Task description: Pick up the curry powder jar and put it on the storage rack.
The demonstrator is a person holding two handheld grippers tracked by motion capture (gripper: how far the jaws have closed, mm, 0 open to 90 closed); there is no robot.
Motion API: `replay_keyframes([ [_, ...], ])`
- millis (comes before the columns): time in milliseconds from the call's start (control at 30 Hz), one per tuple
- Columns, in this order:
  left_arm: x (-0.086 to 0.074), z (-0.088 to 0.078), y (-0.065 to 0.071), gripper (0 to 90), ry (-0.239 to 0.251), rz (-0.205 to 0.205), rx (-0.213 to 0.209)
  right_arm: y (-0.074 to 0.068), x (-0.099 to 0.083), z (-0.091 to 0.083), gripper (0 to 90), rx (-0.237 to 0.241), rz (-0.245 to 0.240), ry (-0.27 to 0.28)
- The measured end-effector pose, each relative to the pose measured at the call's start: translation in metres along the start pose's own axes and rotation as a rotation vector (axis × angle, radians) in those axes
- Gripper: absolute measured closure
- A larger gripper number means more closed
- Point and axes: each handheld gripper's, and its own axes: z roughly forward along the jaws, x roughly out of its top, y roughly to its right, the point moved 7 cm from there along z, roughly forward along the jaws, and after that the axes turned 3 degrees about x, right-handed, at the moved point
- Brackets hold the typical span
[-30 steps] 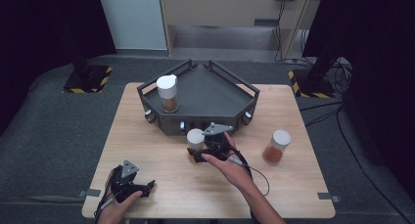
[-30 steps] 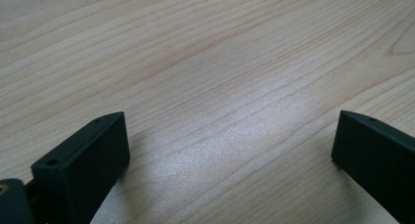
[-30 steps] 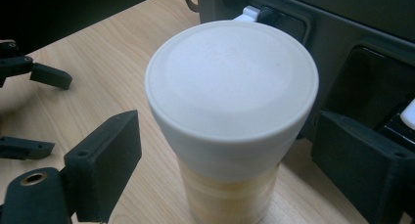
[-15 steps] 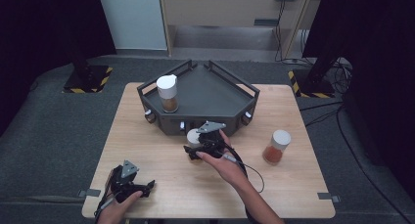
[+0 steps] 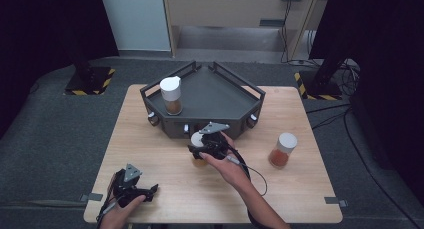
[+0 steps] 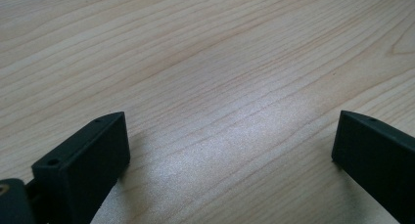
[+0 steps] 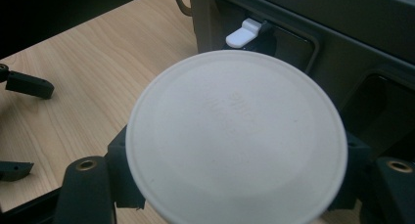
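Desk: pale wood, dark tray on it.
Right hand-held gripper: jaws just closed, clamped on jar.
Left hand-held gripper: jaws apart.

Light wood tabletop on grey carpeted floor. Dark grey angular tray-stand sits at the back centre. White-lidded spice jar stands on the wood just in front of the stand. A second white-lidded jar stands well apart, right side. Left claw rests near the front-left edge.
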Motion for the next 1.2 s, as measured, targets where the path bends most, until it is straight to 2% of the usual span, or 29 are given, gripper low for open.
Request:
replay_keyframes([
  [67,0.000,0.000,0.000,0.0,0.000,0.000,0.000,-0.001,-0.001,0.000,33.4,-0.003,-0.013,0.003],
  [400,0.000,0.000,0.000,0.0,0.000,0.000,0.000,-0.003,-0.002,-0.001,33.8,-0.010,-0.007,0.013],
  [500,0.000,0.000,0.000,0.0,0.000,0.000,0.000,-0.003,-0.002,-0.003,33.9,-0.015,0.008,0.018],
  [633,0.000,0.000,0.000,0.0,0.000,0.000,0.001,-0.004,0.000,-0.008,33.9,-0.013,0.023,0.027],
  [867,0.000,0.000,0.000,0.0,0.000,0.000,0.001,-0.007,0.008,-0.023,33.9,-0.009,-0.010,0.017],
  [1200,0.000,0.000,0.001,0.0,0.000,-0.003,0.004,-0.007,0.010,-0.035,34.0,-0.016,-0.013,-0.010],
])
